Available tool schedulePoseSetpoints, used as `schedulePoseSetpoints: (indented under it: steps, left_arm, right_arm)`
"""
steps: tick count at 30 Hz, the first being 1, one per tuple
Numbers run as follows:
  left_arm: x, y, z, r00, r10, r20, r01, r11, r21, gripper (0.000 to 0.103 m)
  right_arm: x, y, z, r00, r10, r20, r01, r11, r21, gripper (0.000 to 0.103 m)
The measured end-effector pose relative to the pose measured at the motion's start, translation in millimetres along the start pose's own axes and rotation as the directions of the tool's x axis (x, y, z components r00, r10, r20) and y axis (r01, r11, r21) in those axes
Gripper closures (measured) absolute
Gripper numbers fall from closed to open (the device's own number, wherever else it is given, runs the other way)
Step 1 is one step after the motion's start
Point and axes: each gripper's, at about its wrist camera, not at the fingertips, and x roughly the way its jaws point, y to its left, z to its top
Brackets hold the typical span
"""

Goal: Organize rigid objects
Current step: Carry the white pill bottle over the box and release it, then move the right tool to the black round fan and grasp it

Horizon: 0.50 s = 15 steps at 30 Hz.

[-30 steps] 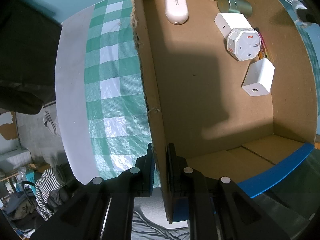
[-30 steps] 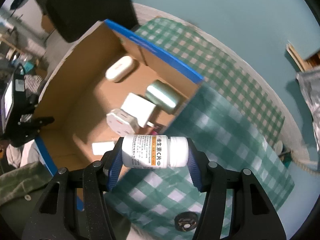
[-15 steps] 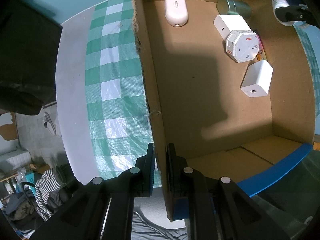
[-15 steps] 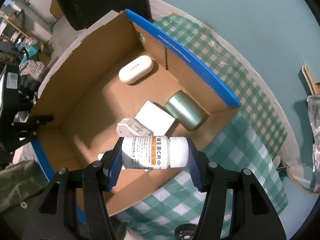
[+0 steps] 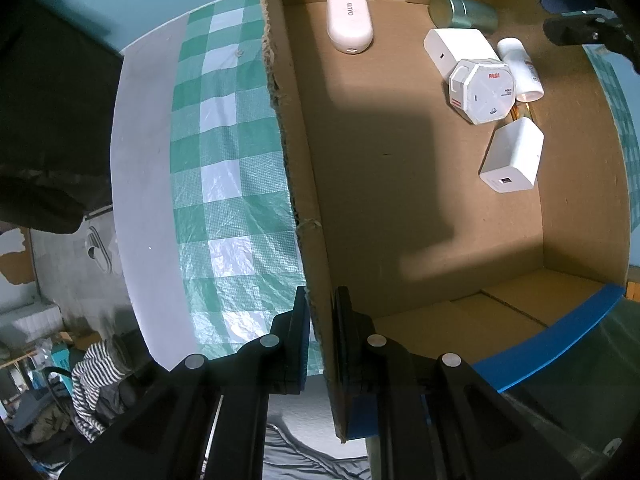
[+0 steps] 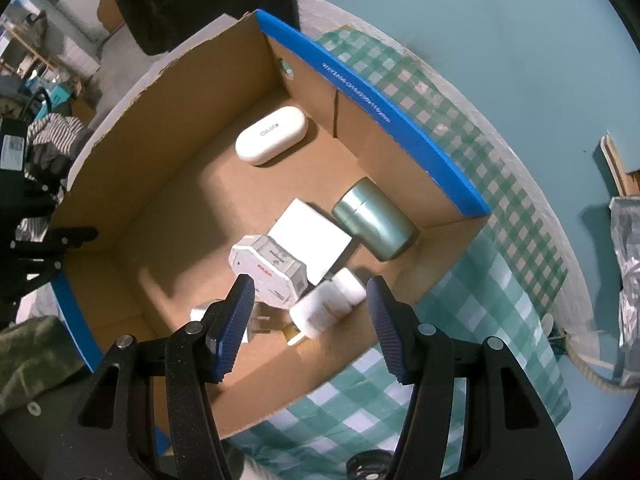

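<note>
The white pill bottle (image 6: 328,306) lies loose on the floor of the cardboard box (image 6: 180,92), blurred, against the white octagonal box (image 6: 268,268). My right gripper (image 6: 309,284) hangs above it, jaws opening, with nothing pressed between the blue pads. In the left wrist view the bottle (image 5: 520,68) rests at the box's far right, under the right gripper (image 5: 576,20). My left gripper (image 5: 320,304) is shut on the box's side wall (image 5: 304,200), one finger inside and one outside.
Also in the box are a white oval case (image 5: 350,20), a green tin (image 5: 464,10), a flat white box (image 5: 456,52) and a white charger (image 5: 514,156). A green checked cloth (image 5: 224,168) covers the table around it. A silver bag (image 6: 628,240) sits at the right.
The right gripper carried the bottle over the box, opened and let it fall; the bottle now lies inside by the octagonal box. The left gripper kept its hold on the wall.
</note>
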Motion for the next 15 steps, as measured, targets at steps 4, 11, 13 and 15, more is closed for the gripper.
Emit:
schedulePoseSetpoints:
  steps: [4, 11, 13, 15]
  left_arm:
    - [-1, -1, 0, 1.0, 0.0, 0.0, 0.0, 1.0, 0.001, 0.09]
    - [-1, -2, -1, 1.0, -0.001, -0.002, 0.001, 1.0, 0.015, 0.09]
    - [-2, -3, -1, 1.0, -0.002, -0.002, 0.002, 1.0, 0.018, 0.09]
    - [-2, -3, -1, 1.0, -0.002, -0.002, 0.002, 1.0, 0.021, 0.09]
  right_arm:
    - [-12, -3, -4, 1.0, 0.002, 0.02, -0.003, 1.0, 0.027, 0.036]
    - [-36, -13, -17, 0.999, -0.003, 0.054, -0.001, 0.996, 0.088, 0.034]
    - [-41, -18, -23, 0.998, -0.012, 0.057, 0.006, 0.993, 0.114, 0.034]
    - [-46, -23, -30, 0.998, -0.014, 0.06, 0.006, 0.991, 0.137, 0.034]
